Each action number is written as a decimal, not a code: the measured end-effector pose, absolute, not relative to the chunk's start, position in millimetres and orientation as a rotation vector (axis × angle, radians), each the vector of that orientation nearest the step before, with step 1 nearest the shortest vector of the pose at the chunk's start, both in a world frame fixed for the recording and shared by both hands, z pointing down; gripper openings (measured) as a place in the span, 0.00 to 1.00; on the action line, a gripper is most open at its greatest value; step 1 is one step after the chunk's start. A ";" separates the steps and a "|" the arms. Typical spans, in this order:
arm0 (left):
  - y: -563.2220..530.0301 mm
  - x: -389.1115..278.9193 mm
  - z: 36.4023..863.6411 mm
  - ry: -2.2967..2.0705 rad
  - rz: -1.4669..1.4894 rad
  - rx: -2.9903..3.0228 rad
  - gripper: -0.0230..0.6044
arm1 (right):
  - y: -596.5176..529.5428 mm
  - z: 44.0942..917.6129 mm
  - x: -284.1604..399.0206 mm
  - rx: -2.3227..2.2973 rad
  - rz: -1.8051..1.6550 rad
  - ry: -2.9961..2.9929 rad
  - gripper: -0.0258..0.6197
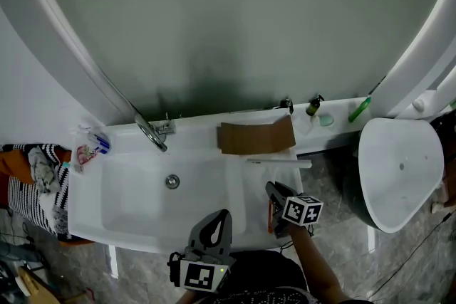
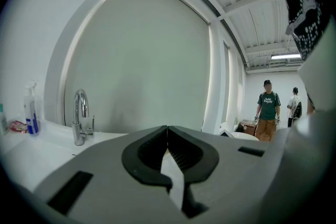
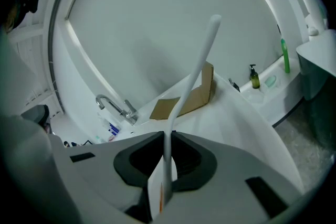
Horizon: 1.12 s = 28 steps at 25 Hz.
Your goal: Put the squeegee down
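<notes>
The white squeegee (image 1: 279,162) hangs just over the white counter right of the sink basin, its long bar lying crosswise below the cardboard. My right gripper (image 1: 274,190) is shut on its handle from the near side. In the right gripper view the squeegee (image 3: 194,76) rises slanting out of the right gripper (image 3: 168,135), pinched between the two dark pads. My left gripper (image 1: 222,216) hovers over the sink's front edge; in its own view the left gripper (image 2: 167,128) has its tips together with nothing between them.
A chrome faucet (image 1: 151,132) stands behind the sink basin (image 1: 135,203). A folded cardboard piece (image 1: 255,137) lies on the back ledge, with a brown bottle (image 1: 313,107) and a green bottle (image 1: 359,109) farther right. A white bowl (image 1: 399,167) stands right. Two people (image 2: 268,110) stand far off.
</notes>
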State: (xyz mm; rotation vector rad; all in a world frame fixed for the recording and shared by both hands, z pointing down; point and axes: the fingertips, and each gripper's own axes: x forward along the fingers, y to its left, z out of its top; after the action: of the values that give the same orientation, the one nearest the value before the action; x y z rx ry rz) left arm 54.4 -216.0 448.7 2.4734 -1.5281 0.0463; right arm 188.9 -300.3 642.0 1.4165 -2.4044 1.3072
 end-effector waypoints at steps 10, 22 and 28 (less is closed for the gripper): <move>-217.5 53.6 451.6 -1.528 0.081 2.480 0.05 | -309.8 664.4 191.8 1.397 1.447 -2.377 0.13; -216.6 54.2 449.2 -1.536 0.052 2.470 0.05 | -313.3 678.5 200.5 1.448 1.536 -2.260 0.13; -215.7 52.8 446.2 -1.544 0.044 2.467 0.05 | -313.6 680.1 201.2 1.434 1.478 -2.208 0.13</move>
State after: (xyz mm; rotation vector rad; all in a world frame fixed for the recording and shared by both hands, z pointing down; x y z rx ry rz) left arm 52.8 -215.7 446.2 2.4671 -1.5435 0.0438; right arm 201.2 -313.6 680.1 1.4344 -2.2078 1.4782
